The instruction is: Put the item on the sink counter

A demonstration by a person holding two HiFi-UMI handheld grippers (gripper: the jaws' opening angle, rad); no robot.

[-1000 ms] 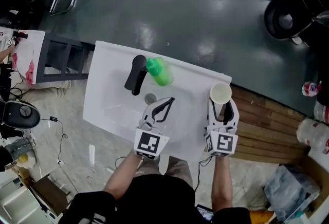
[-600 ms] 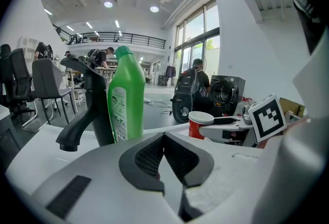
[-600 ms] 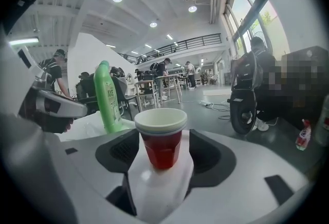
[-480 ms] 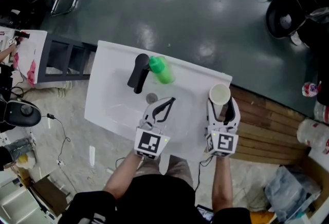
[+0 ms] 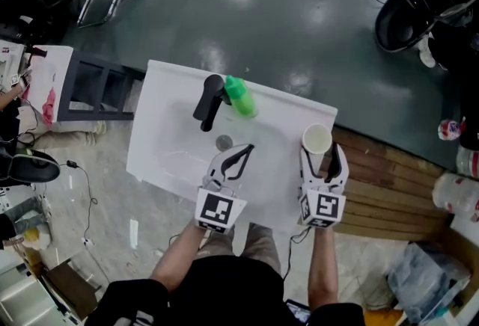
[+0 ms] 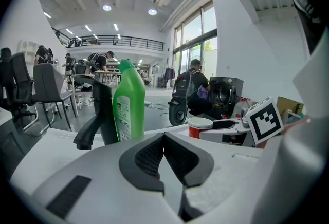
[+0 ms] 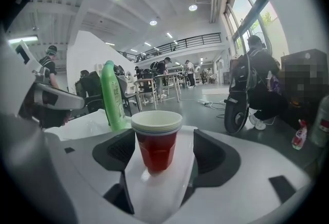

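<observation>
1. Right gripper view: the red cup [image 7: 156, 141] stands upright on the white sink bench [image 7: 157, 192], between the opening jaws of the right hand-held gripper [image 7: 163, 159]. The pads are clear of it, so it is released.
2. Left hand-held gripper [image 6: 164, 138] is clenched on nothing; a green bottle [image 6: 128, 102] and a black tap [image 6: 97, 115] stand beyond its tips.

Green bottle [image 6: 128, 105] label print too small; cup [image 5: 317, 139] base hidden in head view

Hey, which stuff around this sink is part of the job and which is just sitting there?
Job: red cup standing on the sink counter; right tool, jaws opening with the cup between them.
Lying about: green bottle, black faucet, left tool, shut and empty.
</observation>
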